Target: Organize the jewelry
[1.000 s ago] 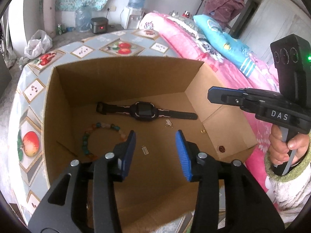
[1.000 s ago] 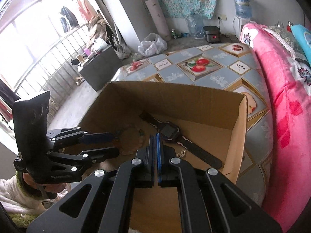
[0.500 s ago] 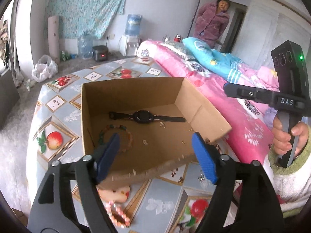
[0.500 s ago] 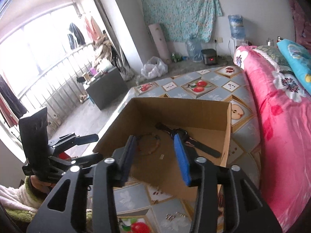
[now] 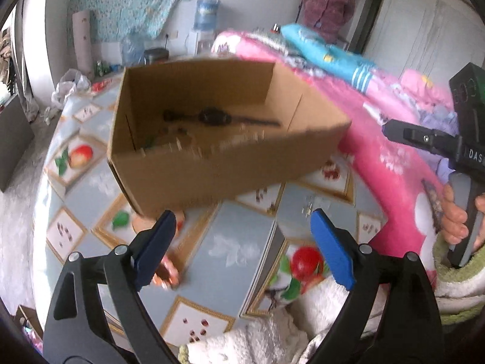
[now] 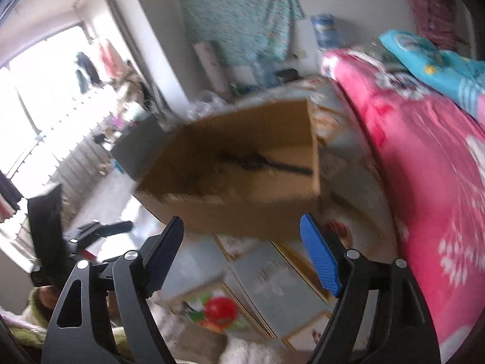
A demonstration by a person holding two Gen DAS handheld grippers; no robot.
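A brown cardboard box (image 5: 230, 163) stands on the tiled table; it also shows in the right wrist view (image 6: 242, 209). Inside it lies a black watch (image 5: 213, 116), which shows in the right wrist view too (image 6: 257, 162), and a beaded bracelet, mostly hidden by the near wall. A pink bead bracelet (image 5: 165, 273) lies on the table just behind my left finger. A small metal piece (image 5: 307, 207) lies on the table right of the box. My left gripper (image 5: 242, 242) is open and empty, in front of the box. My right gripper (image 6: 241, 254) is open and empty, also in front of the box.
The table (image 5: 233, 242) has a fruit-pattern cover. A pink-covered bed (image 5: 379, 139) runs along its right side. A person (image 5: 329, 3) stands in the far doorway. A water dispenser (image 5: 203, 27) stands at the back wall. Both views are motion-blurred.
Both grippers have pulled back out of the box and away from it. The right gripper, shut a second ago, has opened wide; the left has opened wider.
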